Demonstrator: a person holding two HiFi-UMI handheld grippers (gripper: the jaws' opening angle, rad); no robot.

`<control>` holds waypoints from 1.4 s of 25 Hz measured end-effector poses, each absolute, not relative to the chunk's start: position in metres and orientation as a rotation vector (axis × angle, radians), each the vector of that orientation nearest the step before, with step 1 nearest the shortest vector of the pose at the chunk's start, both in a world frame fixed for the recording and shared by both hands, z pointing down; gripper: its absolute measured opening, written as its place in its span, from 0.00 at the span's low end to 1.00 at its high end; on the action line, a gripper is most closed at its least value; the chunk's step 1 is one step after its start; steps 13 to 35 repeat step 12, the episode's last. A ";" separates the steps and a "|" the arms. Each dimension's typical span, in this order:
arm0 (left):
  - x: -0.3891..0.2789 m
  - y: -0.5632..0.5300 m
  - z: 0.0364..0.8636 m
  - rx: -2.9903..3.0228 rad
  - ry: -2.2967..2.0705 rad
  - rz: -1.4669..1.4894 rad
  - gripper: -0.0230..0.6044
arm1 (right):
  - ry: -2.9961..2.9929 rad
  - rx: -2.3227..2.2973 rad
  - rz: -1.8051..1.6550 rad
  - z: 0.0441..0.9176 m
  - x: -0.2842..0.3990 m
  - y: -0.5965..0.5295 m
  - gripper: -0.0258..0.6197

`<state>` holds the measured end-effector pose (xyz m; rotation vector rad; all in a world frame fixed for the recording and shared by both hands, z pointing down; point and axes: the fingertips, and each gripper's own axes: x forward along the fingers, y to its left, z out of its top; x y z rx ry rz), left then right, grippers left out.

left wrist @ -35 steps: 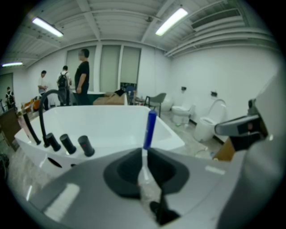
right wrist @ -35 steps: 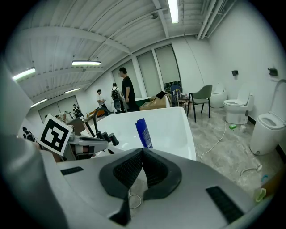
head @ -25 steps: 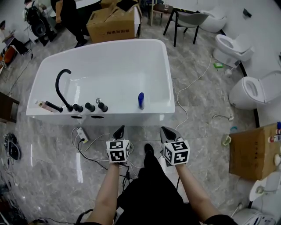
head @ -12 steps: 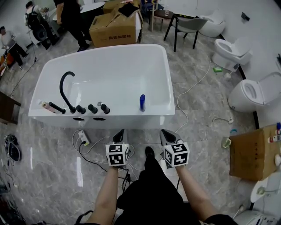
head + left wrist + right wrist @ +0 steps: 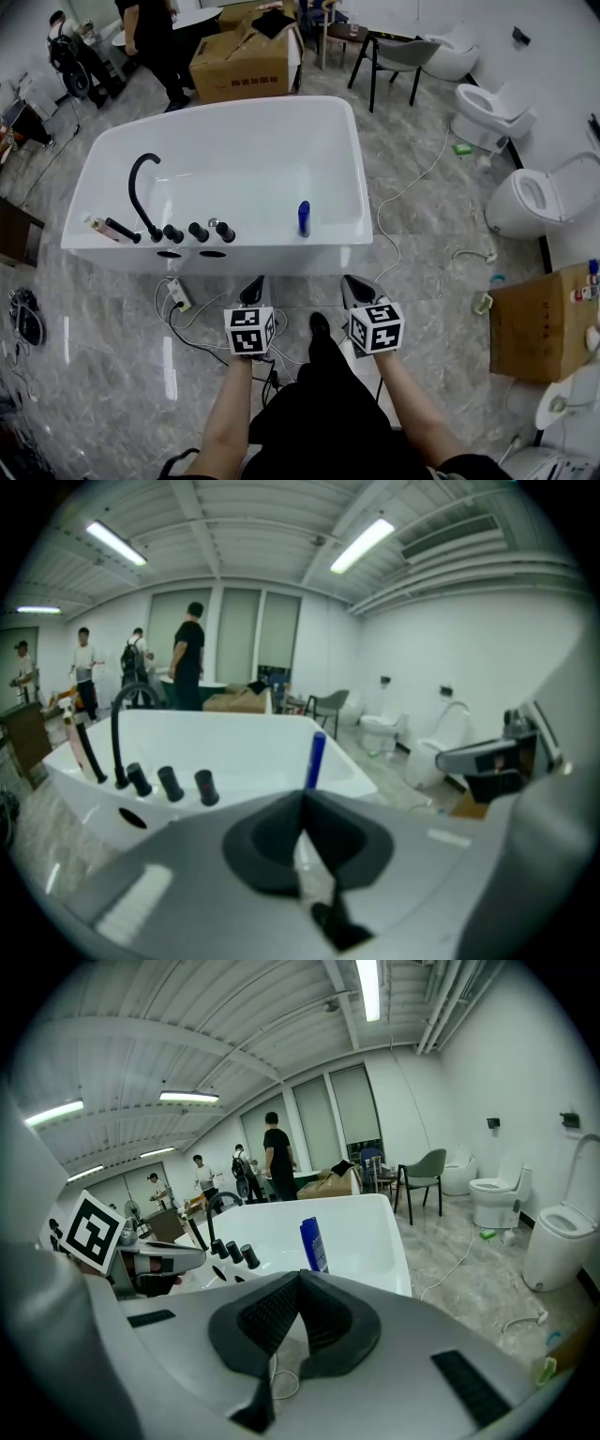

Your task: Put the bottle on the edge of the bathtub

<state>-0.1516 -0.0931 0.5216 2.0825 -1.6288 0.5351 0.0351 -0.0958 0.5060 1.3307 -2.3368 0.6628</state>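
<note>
Closest to me, both tongs hang in front of my legs, clear of everything. My left tongs are pinched fully together with nothing in them, and my right tongs are the same, ribbed black pads meeting at the tips. I'd say they sit closed and low like that because there's nothing left for them to carry. Under them is glossy grey marble-look floor with a white power strip and loose cables trailing across it. Next out is the bathtub, smooth shiny white with rounded corners and a wide flat near edge. The bottle is standing upright on that edge, towards its right end: slim, blue, hard plastic by the look of it, with a flattish body. That wide ledge is probably why it balances fine there, so the job looks pretty much done to me. Left of it on the same ledge are three stubby matte black knobs and a curved black spout. Farther back there's a cardboard box, a dark-legged chair, and white ceramic toilets off to the right.
</note>
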 end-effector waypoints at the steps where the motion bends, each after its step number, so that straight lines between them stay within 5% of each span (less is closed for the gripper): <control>1: -0.152 -0.092 0.522 2.082 -1.629 0.534 0.05 | -2.338 1.328 0.661 0.506 0.034 -0.095 0.04; 35: -0.156 -0.091 0.520 2.083 -1.636 0.549 0.05 | -2.352 1.310 0.681 0.509 0.032 -0.097 0.04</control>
